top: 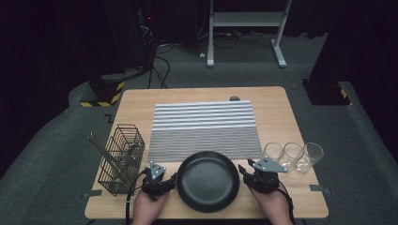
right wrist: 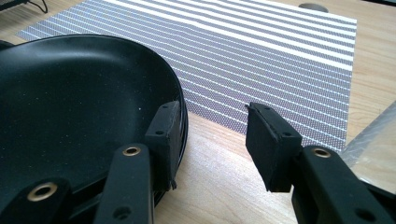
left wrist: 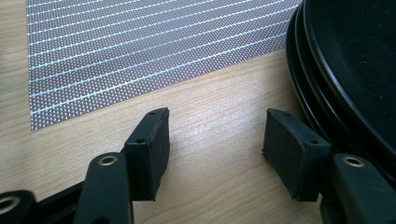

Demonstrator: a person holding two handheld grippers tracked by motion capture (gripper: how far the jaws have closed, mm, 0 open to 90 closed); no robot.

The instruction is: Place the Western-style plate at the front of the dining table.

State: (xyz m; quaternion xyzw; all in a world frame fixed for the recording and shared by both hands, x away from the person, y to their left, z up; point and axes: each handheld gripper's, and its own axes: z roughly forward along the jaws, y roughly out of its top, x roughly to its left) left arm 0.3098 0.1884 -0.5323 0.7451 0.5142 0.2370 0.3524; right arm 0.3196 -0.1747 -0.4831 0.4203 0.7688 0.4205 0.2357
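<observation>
A black plate (top: 208,180) lies at the front middle of the wooden table (top: 281,117), its far rim over the edge of a striped placemat (top: 204,129). My left gripper (top: 165,183) rests on the table at the plate's left side. In the left gripper view it (left wrist: 215,135) is open over bare wood, with the plate (left wrist: 355,60) just outside one jaw. The rim looks doubled, as if stacked. My right gripper (top: 248,174) sits at the plate's right side. It (right wrist: 212,126) is open, one jaw against the plate's (right wrist: 70,102) rim and wood between the pads.
A black wire basket (top: 121,158) with long utensils stands left of the left hand. Three clear glasses (top: 293,155) stand in a row right of the right gripper. The placemat (right wrist: 261,51) covers the table's middle. A small grey disc (top: 234,98) sits at the far edge.
</observation>
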